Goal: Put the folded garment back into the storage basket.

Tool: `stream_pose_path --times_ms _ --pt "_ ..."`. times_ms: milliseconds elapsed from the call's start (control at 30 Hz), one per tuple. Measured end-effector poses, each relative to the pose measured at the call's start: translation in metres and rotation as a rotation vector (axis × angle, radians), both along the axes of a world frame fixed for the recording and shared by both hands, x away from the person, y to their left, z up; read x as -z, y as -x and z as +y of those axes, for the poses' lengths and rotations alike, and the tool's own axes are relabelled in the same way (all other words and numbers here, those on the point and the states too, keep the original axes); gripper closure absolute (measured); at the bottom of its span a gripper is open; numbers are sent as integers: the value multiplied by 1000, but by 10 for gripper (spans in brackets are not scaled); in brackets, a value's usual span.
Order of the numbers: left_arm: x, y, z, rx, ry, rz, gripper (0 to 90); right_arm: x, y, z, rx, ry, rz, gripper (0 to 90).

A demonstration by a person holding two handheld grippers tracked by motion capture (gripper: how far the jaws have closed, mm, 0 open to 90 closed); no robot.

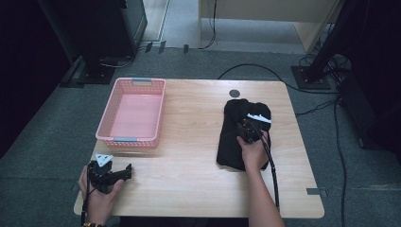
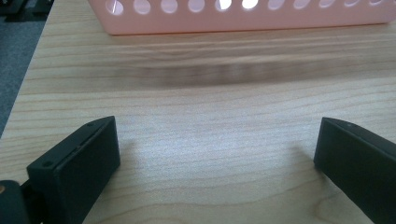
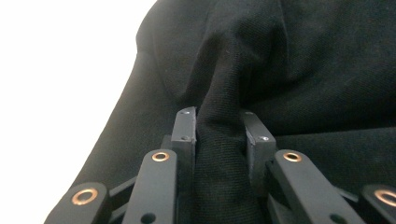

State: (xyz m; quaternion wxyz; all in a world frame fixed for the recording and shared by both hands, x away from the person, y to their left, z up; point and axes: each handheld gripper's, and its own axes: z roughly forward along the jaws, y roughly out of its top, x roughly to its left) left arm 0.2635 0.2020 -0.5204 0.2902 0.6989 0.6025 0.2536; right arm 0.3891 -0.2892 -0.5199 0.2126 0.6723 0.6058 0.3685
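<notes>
A folded black garment (image 1: 236, 132) lies on the right half of the wooden table (image 1: 198, 165). My right gripper (image 1: 248, 130) rests on top of it, held by a hand that reaches in from below. In the right gripper view its jaws pinch a raised ridge of the black garment (image 3: 224, 93) between them, so my right gripper (image 3: 219, 126) is shut on the cloth. My left gripper (image 1: 116, 176) lies at the table's near left corner, jaws spread wide. The left gripper view shows the left gripper (image 2: 217, 154) with only bare wood between its jaws.
A pink plastic basket (image 1: 134, 137) with nothing in it stands at the table's far left, just beyond my left gripper; its perforated wall (image 2: 243, 18) crosses the top of the left gripper view. Black stands and cables sit on the floor around the table.
</notes>
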Motion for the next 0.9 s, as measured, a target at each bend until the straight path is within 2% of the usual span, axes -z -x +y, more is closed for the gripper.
stream_pose_path --times_ms 433,500,633,833,900 --pt "0 0 0 0 0 0 1 0 -1 -2 -21 -30 5 793" --pt "0 0 0 -1 0 0 1 -2 0 -1 -23 -17 2 799" --pt "0 0 0 0 0 0 1 -7 2 -3 -15 -37 -10 803" --pt "0 0 0 -1 0 0 1 -23 4 -4 -19 15 -51 805" --pt "0 0 0 -1 0 0 1 -29 5 -3 -22 17 -59 805"
